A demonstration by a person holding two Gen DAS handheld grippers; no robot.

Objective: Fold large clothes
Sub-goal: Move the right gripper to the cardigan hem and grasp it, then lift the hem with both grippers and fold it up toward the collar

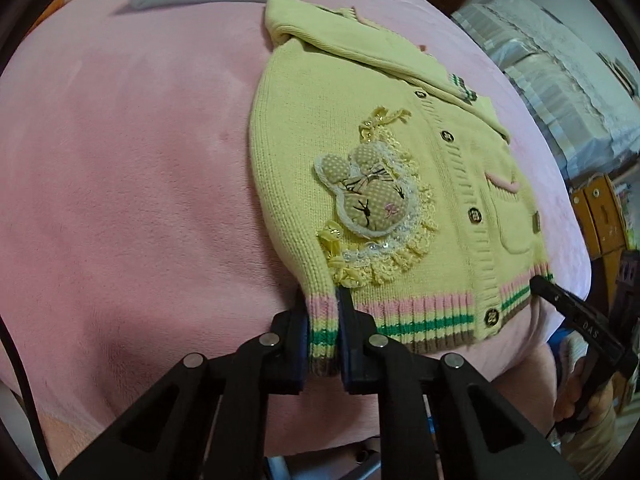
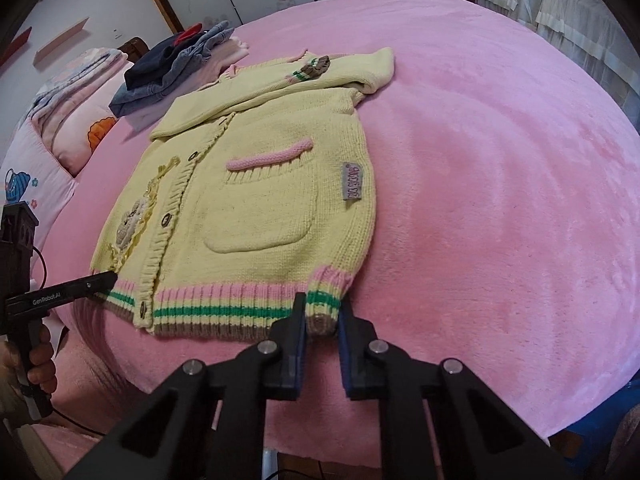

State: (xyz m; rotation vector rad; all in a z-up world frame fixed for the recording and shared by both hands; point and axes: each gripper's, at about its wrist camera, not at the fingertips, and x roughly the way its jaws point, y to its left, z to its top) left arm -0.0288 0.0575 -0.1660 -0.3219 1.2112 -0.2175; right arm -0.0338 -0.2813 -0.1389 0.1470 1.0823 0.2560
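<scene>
Because our left tongs and right tongs each pinch only the yellow cardigan's striped near hem, a thin corner could slip free as we lift.

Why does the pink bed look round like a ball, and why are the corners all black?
Both wrist views use fisheye lenses, which bend the flat pink blanket into a dome and leave dark corners. In the left view the yellow cardigan looks sharp; the right edge blurs. The right view has soft, even light.

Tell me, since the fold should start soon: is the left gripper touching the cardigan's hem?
Touching. The left wrist view shows the left gripper with both fingers pressed against the striped hem corner of the cardigan.
</scene>
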